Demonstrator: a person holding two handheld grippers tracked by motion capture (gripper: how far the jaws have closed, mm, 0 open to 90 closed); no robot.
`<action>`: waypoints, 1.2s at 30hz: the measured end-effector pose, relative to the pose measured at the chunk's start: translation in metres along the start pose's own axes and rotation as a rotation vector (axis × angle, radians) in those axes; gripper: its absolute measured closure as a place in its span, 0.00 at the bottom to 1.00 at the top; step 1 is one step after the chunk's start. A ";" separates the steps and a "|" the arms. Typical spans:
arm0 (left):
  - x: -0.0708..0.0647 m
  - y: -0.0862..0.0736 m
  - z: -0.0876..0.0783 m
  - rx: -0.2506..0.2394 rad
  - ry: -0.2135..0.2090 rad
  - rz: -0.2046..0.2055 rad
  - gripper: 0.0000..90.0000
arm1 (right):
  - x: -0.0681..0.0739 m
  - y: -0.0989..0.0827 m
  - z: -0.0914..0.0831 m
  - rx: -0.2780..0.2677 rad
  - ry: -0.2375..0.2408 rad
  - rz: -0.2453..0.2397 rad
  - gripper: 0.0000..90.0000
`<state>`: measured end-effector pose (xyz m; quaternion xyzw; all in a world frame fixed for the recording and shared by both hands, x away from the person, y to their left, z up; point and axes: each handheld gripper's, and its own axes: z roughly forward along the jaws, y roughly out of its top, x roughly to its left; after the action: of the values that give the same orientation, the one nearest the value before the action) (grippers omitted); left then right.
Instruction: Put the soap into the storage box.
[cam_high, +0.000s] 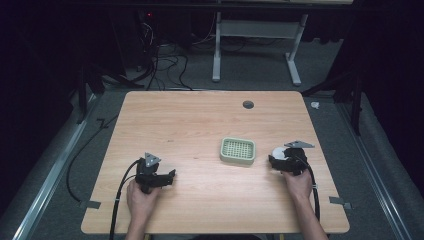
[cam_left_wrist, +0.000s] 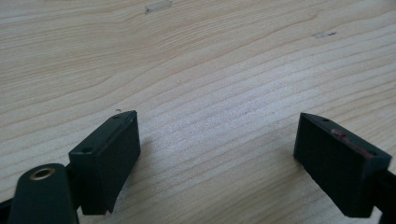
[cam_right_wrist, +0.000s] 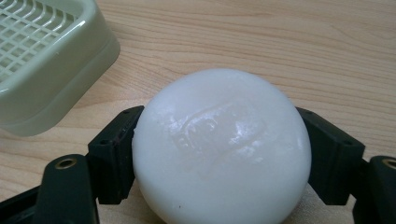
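- Soap bar (cam_high: 279, 152), white and round, sits at the right side of the wooden table (cam_high: 200, 125) in the high view, caught at the tip of the right gripper (cam_high: 278, 159), just right of the pale green soap dish (cam_high: 238, 151) and apart from it. The left gripper (cam_high: 170, 176) rests on the table at the lower left, well apart from both, a hand (cam_high: 141, 200) behind it.
- Left gripper view: the left gripper (cam_left_wrist: 217, 135) has its two black jaws spread wide over bare wood grain, with nothing between them.
- Right gripper view: the right gripper (cam_right_wrist: 219, 140) has its jaws pressed against both sides of the soap bar (cam_right_wrist: 222, 144), gripping it; the bar lies on the table. The soap dish (cam_right_wrist: 51, 70), with a grid insert, stands at the upper left, near the bar but not touching it.
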<state>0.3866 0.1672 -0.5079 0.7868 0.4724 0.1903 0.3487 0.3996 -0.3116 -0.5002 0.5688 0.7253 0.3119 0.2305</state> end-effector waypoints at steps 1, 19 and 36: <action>0.000 0.000 0.000 0.000 0.001 0.000 0.17 | 0.000 0.000 0.000 -0.003 0.000 0.004 0.27; 0.000 0.000 0.000 0.001 -0.001 0.001 0.17 | -0.002 0.000 -0.003 -0.023 0.012 0.021 0.27; 0.000 0.000 0.000 0.000 0.002 0.001 0.17 | -0.004 0.002 -0.016 -0.052 0.035 0.040 0.27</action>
<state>0.3866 0.1671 -0.5078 0.7870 0.4722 0.1911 0.3480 0.3912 -0.3184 -0.4874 0.5713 0.7094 0.3453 0.2261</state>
